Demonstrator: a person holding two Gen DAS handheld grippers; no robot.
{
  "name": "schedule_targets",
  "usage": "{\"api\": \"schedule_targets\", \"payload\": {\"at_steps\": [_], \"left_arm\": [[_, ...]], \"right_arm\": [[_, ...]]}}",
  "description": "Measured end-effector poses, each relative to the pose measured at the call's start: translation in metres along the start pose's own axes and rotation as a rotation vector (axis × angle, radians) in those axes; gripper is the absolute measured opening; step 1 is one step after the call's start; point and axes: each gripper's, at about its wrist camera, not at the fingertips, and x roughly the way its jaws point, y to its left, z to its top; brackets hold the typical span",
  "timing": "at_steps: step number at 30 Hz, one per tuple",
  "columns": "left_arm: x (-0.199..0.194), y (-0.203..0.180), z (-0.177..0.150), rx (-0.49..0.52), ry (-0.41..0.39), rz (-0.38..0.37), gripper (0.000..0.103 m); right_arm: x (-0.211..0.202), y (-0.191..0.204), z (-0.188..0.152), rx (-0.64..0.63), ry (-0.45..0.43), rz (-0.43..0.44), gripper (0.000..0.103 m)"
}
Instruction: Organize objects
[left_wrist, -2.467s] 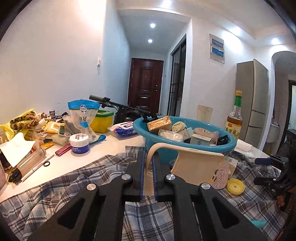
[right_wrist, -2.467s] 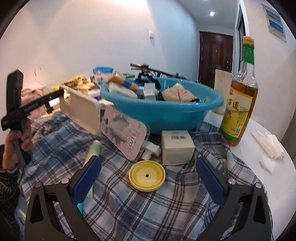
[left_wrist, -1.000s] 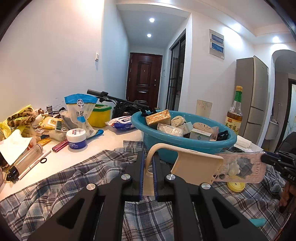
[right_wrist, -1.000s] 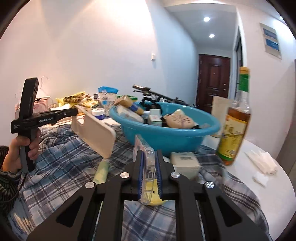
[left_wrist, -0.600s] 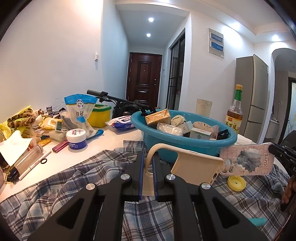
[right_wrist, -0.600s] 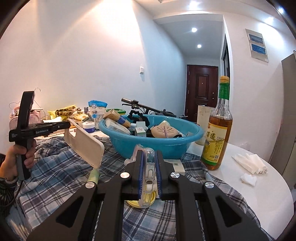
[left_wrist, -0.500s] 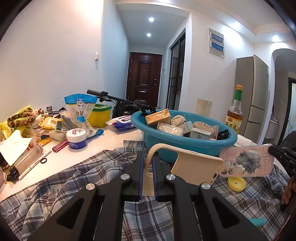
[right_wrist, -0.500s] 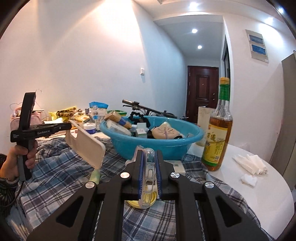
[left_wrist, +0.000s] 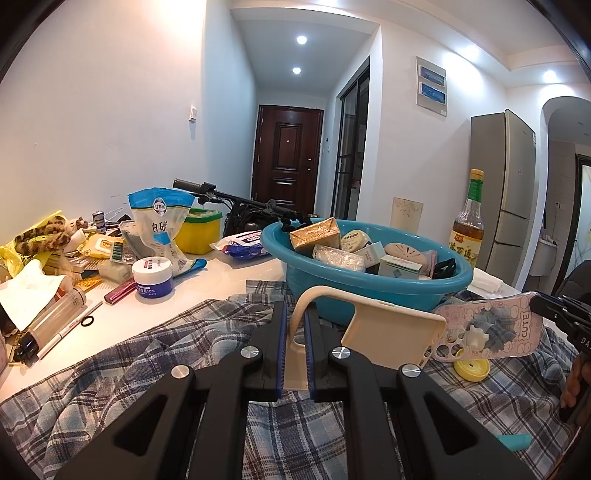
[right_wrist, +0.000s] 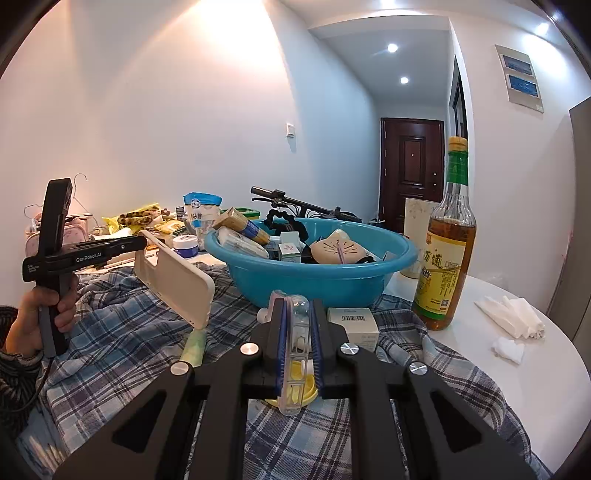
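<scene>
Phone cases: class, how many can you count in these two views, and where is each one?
2. The cream phone case is clamped in the left gripper; the pink patterned phone case is clamped in the right gripper. More could be hidden inside the blue basin.

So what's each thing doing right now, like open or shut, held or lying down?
Left gripper: shut on cream phone case, held off the cloth.
Right gripper: shut on pink phone case, also lifted.
Blue basin: upright, full of items.
Bottle: upright, capped.
Yellow lid: flat on plaid cloth.
</scene>
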Motion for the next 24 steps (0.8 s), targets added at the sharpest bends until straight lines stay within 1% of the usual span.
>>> {"api": "schedule_targets", "payload": {"at_steps": [7, 11, 14, 18, 24], "left_arm": [[0.0, -0.001, 0.0, 0.005, 0.001, 0.001, 0.009], [-0.001, -0.003, 0.001, 0.017, -0.006, 0.001, 0.009], [-0.001, -0.002, 0.0, 0.014, -0.006, 0.002, 0.009], [-0.003, -0.002, 0.001, 0.01, -0.011, 0.0, 0.009], [-0.004, -0.002, 0.001, 0.014, -0.015, 0.002, 0.009]], "right_arm": [[-0.007, 0.004, 0.0, -0.03, -0.018, 0.013, 0.01], [-0.01, -0.002, -0.001, -0.01, -0.021, 0.017, 0.01], [-0.009, -0.004, -0.002, -0.002, -0.013, 0.018, 0.01], [-0.009, 0.003, -0.002, -0.035, -0.011, 0.012, 0.01], [-0.006, -0.001, -0.001, -0.02, -0.002, 0.021, 0.01]]}}
